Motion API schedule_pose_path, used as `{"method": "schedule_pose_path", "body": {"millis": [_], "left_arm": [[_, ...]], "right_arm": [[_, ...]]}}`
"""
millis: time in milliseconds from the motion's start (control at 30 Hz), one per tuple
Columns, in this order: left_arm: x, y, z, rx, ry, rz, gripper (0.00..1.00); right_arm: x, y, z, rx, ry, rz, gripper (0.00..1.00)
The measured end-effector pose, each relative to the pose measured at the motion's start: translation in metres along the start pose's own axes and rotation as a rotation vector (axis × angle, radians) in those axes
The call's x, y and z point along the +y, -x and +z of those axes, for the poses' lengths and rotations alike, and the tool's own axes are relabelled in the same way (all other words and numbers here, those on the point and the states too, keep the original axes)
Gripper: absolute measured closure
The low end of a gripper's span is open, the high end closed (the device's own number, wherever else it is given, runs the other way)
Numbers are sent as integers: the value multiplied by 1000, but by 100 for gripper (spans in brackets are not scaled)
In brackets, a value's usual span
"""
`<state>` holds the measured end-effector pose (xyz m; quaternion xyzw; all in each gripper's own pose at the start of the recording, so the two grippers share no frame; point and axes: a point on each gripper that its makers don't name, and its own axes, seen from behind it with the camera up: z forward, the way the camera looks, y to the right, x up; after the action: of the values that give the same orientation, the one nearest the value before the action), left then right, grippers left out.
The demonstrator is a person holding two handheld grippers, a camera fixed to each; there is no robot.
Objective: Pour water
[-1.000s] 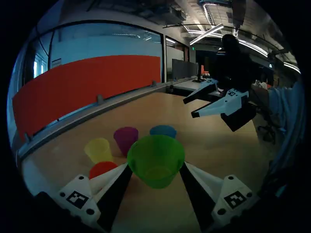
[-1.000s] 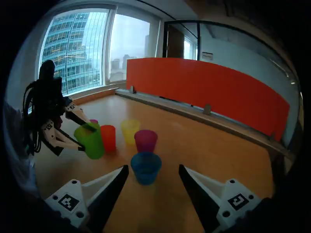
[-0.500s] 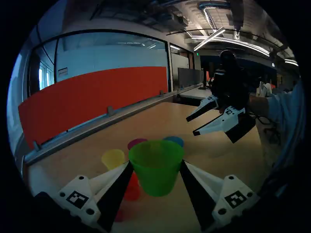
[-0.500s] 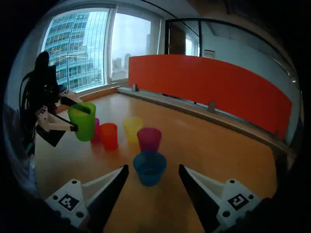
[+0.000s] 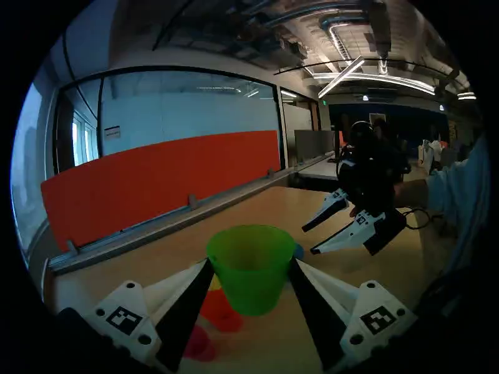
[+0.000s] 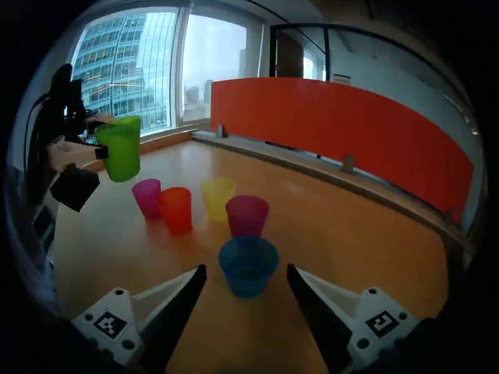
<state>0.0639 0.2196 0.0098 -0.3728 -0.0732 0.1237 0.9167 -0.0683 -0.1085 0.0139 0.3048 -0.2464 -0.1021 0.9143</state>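
The left gripper (image 5: 251, 263) is clamped on the green cup (image 5: 251, 268), one finger pressing each side of its wall just under the rim, and the cup sits roughly upright between them. In the right gripper view that cup is held in the air, well above the wooden surface (image 6: 349, 249) and off to the left of the other cups. Five cups stand on the surface in a loose cluster: a pink cup (image 6: 147, 197) and an orange cup (image 6: 175, 210) just beside each other, a yellow cup (image 6: 218, 198) behind them, a magenta cup (image 6: 247, 215) and, nearest, a blue cup (image 6: 248, 265). The right gripper (image 6: 245, 269) has its fingers spread wide; the blue cup stands on the surface ahead of them, in line with the gap, with clear space on both sides. In the left gripper view the right gripper hangs above the surface farther off to the right, held by a person in a light blue sleeve (image 5: 461, 187). Whether any cup holds water cannot be told. An orange partition (image 6: 349, 134) runs along the far edge of the surface
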Motion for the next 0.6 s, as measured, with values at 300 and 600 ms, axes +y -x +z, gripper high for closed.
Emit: {"method": "schedule_pose_path", "body": {"millis": [300,600], "left_arm": [[-9,-9,-15,20,-21,7,15],[-15,-8,-25,19,-37,13,14]], "right_arm": [[-1,13,18,-36,5,-15,0],[0,22,39,-64,12,-17,0]]}}
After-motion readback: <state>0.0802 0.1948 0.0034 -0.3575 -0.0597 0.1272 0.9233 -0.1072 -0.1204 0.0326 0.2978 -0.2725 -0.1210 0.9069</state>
